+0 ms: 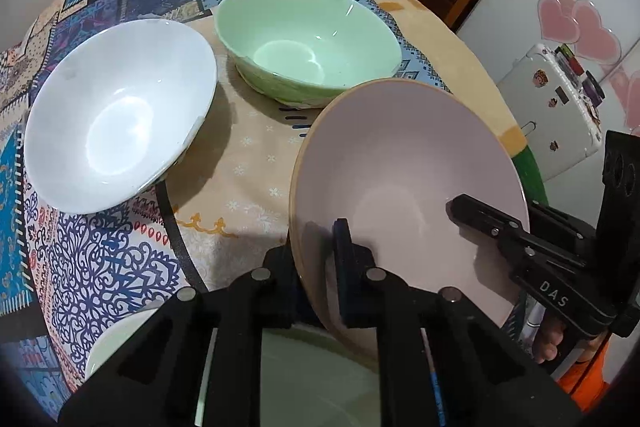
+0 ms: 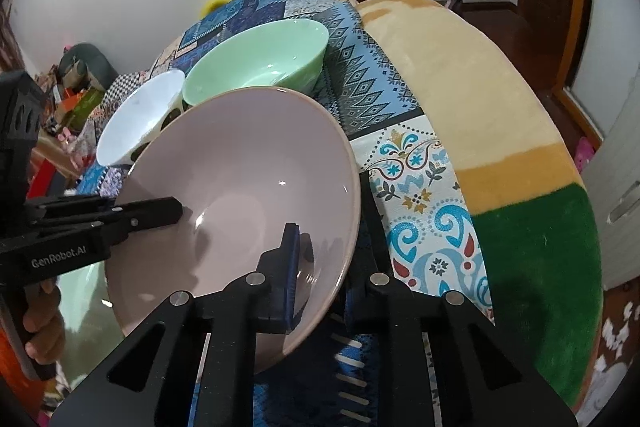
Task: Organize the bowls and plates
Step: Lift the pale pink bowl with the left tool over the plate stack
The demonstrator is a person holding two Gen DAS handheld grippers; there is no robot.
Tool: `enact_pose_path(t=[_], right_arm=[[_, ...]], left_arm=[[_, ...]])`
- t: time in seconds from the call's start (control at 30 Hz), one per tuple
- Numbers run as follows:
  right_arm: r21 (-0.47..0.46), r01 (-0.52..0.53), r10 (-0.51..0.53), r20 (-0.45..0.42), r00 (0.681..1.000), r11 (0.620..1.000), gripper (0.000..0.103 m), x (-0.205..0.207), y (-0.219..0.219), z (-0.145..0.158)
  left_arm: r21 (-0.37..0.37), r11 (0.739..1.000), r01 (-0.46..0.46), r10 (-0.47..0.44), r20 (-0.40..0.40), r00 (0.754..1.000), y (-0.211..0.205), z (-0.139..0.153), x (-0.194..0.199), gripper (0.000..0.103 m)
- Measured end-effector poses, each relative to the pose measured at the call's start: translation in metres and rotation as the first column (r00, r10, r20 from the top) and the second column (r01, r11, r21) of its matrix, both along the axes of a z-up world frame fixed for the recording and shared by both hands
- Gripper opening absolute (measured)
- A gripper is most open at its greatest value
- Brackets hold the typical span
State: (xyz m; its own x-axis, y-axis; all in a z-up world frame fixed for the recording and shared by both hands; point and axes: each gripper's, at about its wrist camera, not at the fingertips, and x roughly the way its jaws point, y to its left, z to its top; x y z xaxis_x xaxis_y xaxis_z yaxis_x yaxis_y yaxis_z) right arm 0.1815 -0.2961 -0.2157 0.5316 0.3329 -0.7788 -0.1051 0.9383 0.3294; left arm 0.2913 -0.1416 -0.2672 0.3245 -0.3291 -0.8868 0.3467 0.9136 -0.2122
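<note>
The worktop [image 1: 472, 39], draped in patchwork cloths and a tan blanket, carries three big bowls, none stacked yet, so most of the sorting is still to do. A pale green dish [image 1: 296, 379] shows just beneath the left claw, partly hidden; I cannot tell whether it is a plate or a bowl.

The pink bowl [image 1: 400, 163] is the one in hand. It is wide and shallow, matte lilac-pink inside with a thin tan rim, and it sits tilted between the two claws. The left claw [image 1: 316, 267] is clamped on the rim at its own side, one pad inside the bowl and one outside. The right claw [image 2: 320, 267] pinches the opposite rim the same way, inner finger on the pink surface, outer finger behind the wall. Both grips look firm, so I judge the bowl is about to be carried.

Ahead of the left claw and off to its left sits the white bowl [image 1: 120, 111], glossy and plain inside, leaning slightly. Straight ahead of both claws, beyond the pink bowl's far rim, stands the green bowl [image 1: 308, 39], mint coloured, deeper, with a shiny inside. The white and green bowls stand just beside each other; from the right claw's view they look nearly touching.

A hand [image 2: 44, 327] grips the left tool's handle.
</note>
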Motion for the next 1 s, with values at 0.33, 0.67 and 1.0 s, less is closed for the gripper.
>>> enact_pose_path(t=[0.33,0.67,1.0], right_arm=[[-0.035,0.018,-0.016,0.051,0.999,0.999,0.016,-0.01,0.001,0.026],[-0.03,0.016,-0.012,0.111,0.994,0.999,0.016,-0.023,0.011,0.057],[-0.033,-0.017,0.022,0.164,0.986,0.999,0.016,-0.04,0.037,0.081]], left_arm=[[-0.006,1.0,0.017,-0.017,0.075,0.997,-0.003,0.03,-0.016,0.014],[-0.037,0.999,0.006,-0.001,0.136,0.991,0.009,0.069,-0.041,0.014],[-0.04,0.999,-0.016,0.024,0.191,0.981,0.038,0.099,-0.075,0.014]])
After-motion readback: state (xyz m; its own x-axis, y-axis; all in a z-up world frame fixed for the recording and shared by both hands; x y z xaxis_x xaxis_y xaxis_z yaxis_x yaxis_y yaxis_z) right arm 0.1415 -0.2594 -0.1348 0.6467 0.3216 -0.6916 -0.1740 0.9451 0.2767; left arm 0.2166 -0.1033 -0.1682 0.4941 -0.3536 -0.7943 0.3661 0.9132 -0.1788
